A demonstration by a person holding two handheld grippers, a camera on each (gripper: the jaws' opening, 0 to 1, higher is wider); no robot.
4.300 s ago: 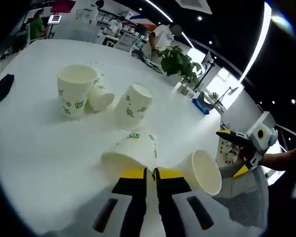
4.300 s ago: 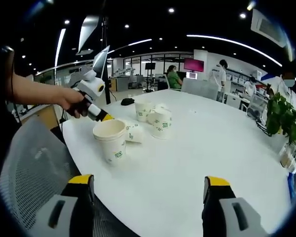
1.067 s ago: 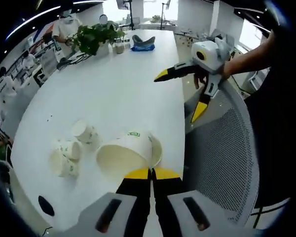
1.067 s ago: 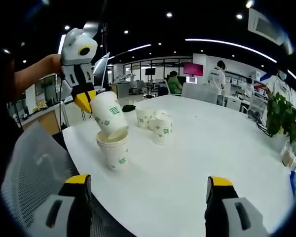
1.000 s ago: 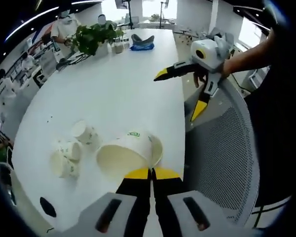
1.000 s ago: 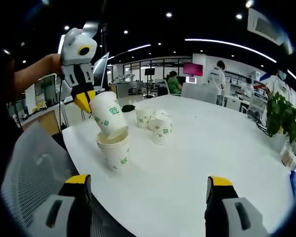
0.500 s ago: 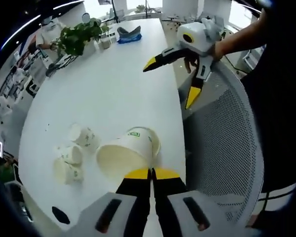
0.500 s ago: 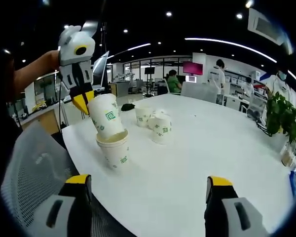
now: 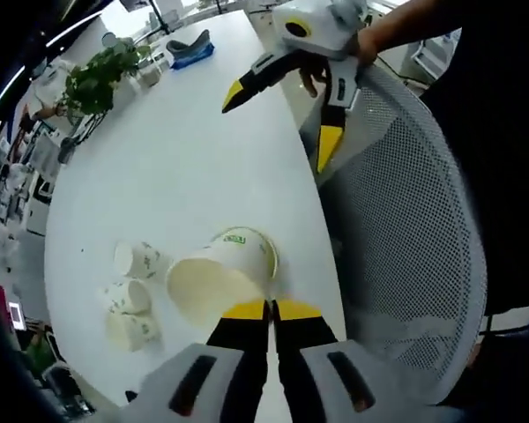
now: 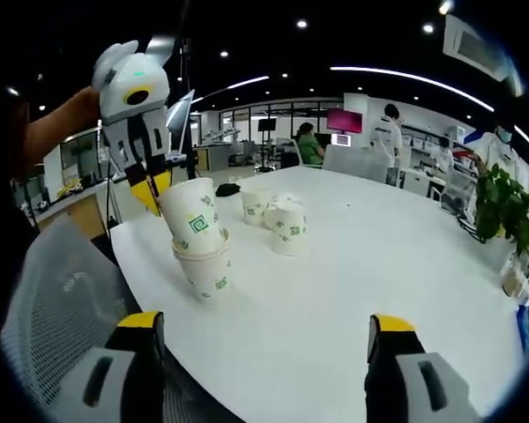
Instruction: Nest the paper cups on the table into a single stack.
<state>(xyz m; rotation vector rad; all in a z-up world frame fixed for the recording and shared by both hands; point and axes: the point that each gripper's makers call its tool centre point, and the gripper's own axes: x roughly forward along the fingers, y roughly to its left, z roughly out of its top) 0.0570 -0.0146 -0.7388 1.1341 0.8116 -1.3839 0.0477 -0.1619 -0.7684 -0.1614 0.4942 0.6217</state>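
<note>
We are working over a white table (image 10: 353, 264), with a mesh chair (image 9: 406, 220) standing at its near edge. In the right gripper view, our left gripper (image 10: 150, 198) is hanging above that edge, clenched on the rim of a cup (image 10: 194, 225) that is sitting part-way inside a second cup (image 10: 204, 271) standing upright on the table. In the left gripper view that held cup (image 9: 213, 280) is showing its open mouth just ahead of the closed jaws. Our right gripper (image 10: 260, 366) is waiting with its jaws spread wide and nothing between them. Three more cups (image 10: 278, 216) are clustering farther in from the edge, touching one another.
</note>
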